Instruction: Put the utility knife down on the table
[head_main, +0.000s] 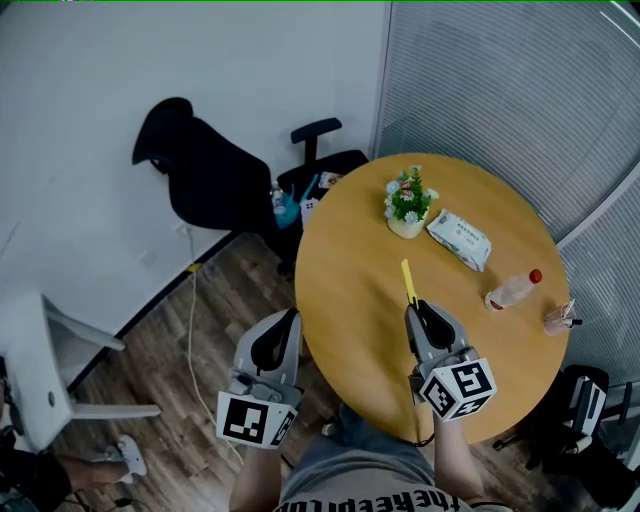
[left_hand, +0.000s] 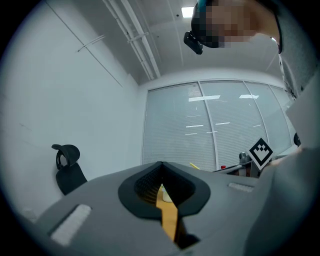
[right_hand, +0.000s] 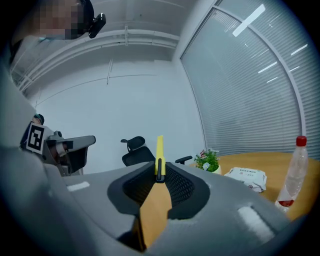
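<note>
A slim yellow utility knife (head_main: 408, 282) sticks out forward from my right gripper (head_main: 421, 308), which is shut on it above the round wooden table (head_main: 350, 300). In the right gripper view the yellow utility knife (right_hand: 159, 152) stands upright, pinched at the tip of the jaws, with my right gripper (right_hand: 159, 176) closed around its lower end. My left gripper (head_main: 280, 325) hangs off the table's left edge over the floor. Its jaws meet with nothing between them in the left gripper view, where my left gripper (left_hand: 162, 170) points up toward the wall.
On the table stand a small potted plant (head_main: 408, 203), a pack of wipes (head_main: 460, 239), a clear bottle with a red cap (head_main: 513, 290) and a small cup (head_main: 558, 320). A black office chair (head_main: 215, 180) stands at the back left, and a white chair (head_main: 40, 370) at the far left.
</note>
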